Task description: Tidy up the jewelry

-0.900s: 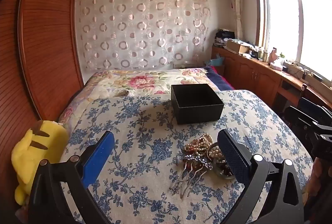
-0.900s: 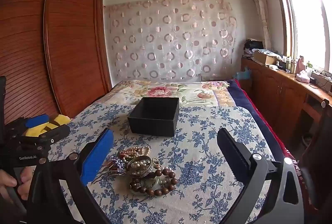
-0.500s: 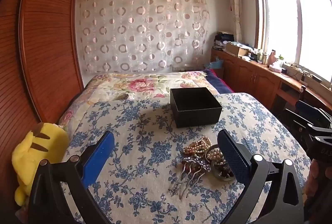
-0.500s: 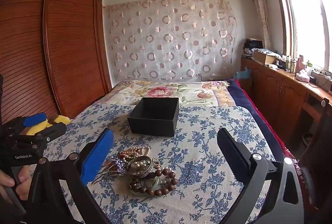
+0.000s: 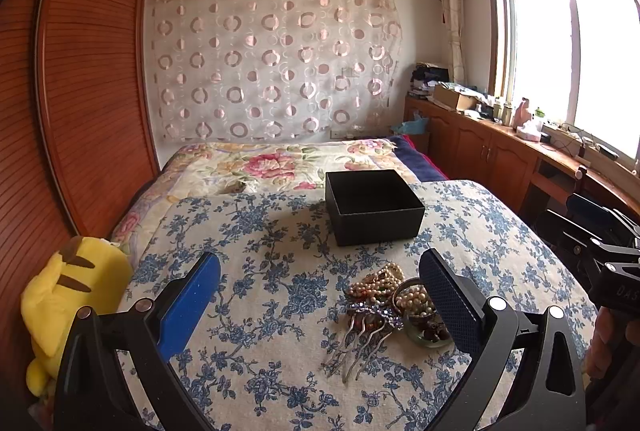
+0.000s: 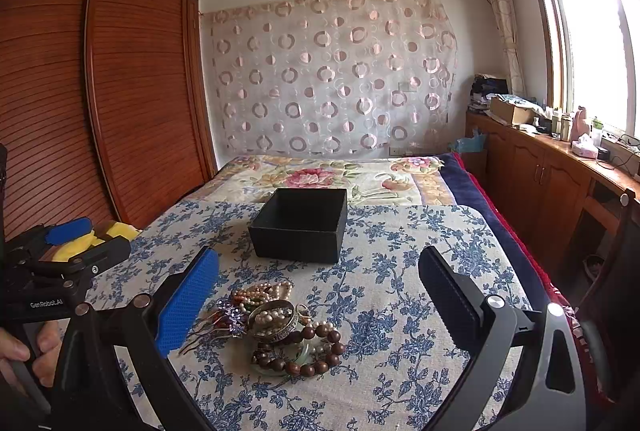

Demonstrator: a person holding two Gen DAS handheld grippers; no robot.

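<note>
A heap of jewelry (image 5: 394, 305) lies on the blue-flowered bedspread (image 5: 260, 271): pearl strands, a purple hair comb (image 5: 370, 319) with metal prongs, and a bangle. In the right wrist view the heap (image 6: 276, 323) also shows a brown wooden bead bracelet (image 6: 316, 355). Behind it stands an open, empty black box (image 5: 374, 207) (image 6: 300, 223). My left gripper (image 5: 319, 261) is open above the cloth, with the heap near its right finger. My right gripper (image 6: 318, 257) is open too, the heap near its left blue pad (image 6: 188, 303). Nothing is between either pair of jaws.
A yellow plush toy (image 5: 68, 295) sits at the bed's left edge by the wooden wardrobe (image 5: 92, 91). A wooden cabinet (image 5: 500, 151) with clutter runs under the window on the right. Each gripper shows at the other view's side edge (image 5: 576, 217) (image 6: 94, 237).
</note>
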